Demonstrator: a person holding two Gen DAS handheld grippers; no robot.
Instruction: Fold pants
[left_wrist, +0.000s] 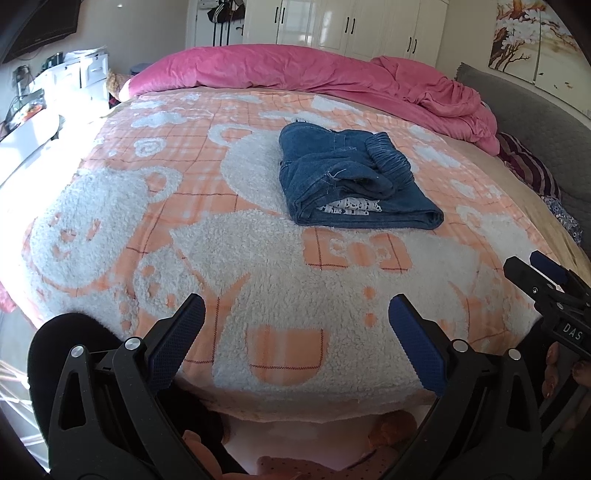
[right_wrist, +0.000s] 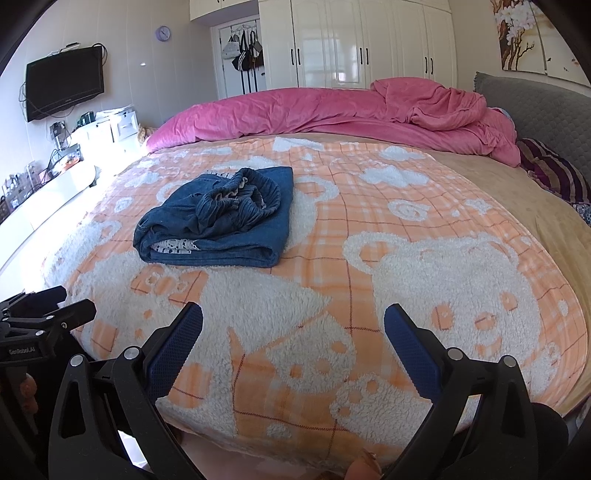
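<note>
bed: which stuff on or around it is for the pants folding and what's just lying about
For the job:
- blue denim pants, lying in a folded bundle on the blanket
- left gripper, open
- right gripper, open
- orange and white bear blanket, the folding surface

Lying about:
- pink duvet
- striped pillow
- wall TV
- hanging bags

Television (left_wrist: 40, 26) cropped at frame edge

Both wrist views low at bed (left_wrist: 110, 221) edge, facing headboard (right_wrist: 535, 107).
</note>
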